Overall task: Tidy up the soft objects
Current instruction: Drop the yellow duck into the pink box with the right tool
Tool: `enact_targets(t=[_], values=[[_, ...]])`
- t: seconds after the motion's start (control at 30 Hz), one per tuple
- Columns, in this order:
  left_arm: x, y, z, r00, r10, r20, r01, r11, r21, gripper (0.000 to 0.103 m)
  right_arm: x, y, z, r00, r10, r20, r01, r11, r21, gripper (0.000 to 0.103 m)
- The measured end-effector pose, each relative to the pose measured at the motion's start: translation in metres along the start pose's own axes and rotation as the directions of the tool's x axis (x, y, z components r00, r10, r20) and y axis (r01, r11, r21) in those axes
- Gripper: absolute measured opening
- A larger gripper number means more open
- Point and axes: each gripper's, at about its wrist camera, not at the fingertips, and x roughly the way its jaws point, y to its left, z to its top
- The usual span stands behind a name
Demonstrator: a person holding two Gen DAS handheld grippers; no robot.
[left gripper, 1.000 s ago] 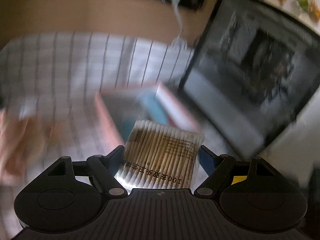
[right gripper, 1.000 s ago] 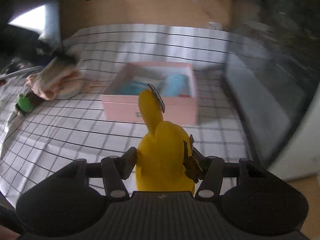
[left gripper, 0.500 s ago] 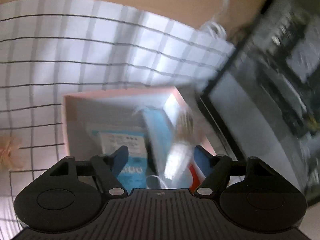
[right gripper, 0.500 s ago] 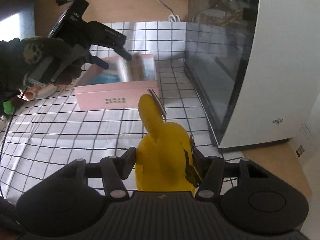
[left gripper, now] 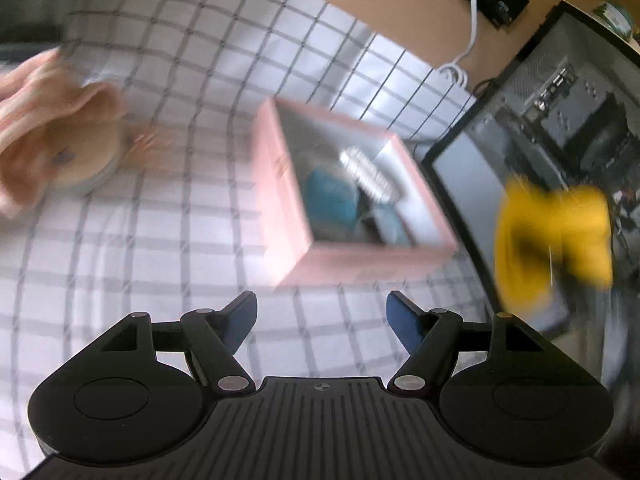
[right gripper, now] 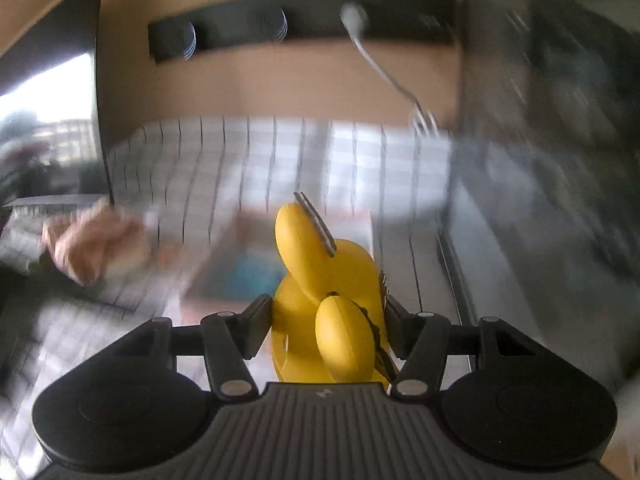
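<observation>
Your left tongs stand wide and empty; the right tongs clamp the yellow toy, ready for the pink box.

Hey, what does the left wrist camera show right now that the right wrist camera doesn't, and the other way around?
Only the left wrist view shows the open, empty left gripper and clearly inside the pink box: the cotton swab pack and a blue packet.

Only the right wrist view shows the right gripper shut on the yellow toy.

Both show that toy, the checkered cloth, the peach plush and the white cable.
</observation>
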Motion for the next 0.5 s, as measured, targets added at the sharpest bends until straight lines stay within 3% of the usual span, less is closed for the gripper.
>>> enact_targets(t=[0.07, 0.17, 0.23, 0.33, 0.5], values=[[-0.014, 0.011, -0.014, 1.000, 0.021, 0.001, -0.021, 0.999, -0.027, 0.076, 0.021, 0.003, 0.029, 0.998, 0.013, 0.057, -0.012, 1.000, -0.012, 0.058], [-0.035, 0.032, -0.029, 0.997, 0.075, 0.020, -0.073, 0.993, -0.091, 0.076, 0.058, 0.005, 0.061, 0.990, 0.036, 0.134, -0.042, 0.998, 0.038, 0.080], [-0.049, 0.046, -0.037, 0.991, 0.131, 0.041, -0.125, 0.984, -0.128, 0.076, 0.085, 0.005, 0.067, 0.983, 0.046, 0.180, -0.058, 0.996, 0.063, 0.080], [-0.066, 0.068, -0.049, 0.977, 0.203, 0.064, -0.188, 0.965, -0.183, 0.076, 0.122, 0.016, 0.055, 0.998, 0.003, 0.067, -0.007, 0.998, 0.063, 0.080], [-0.077, 0.094, -0.067, 0.964, 0.263, 0.031, -0.248, 0.939, -0.238, 0.076, 0.114, 0.033, 0.004, 0.999, 0.045, -0.025, -0.045, 0.999, 0.015, 0.080]])
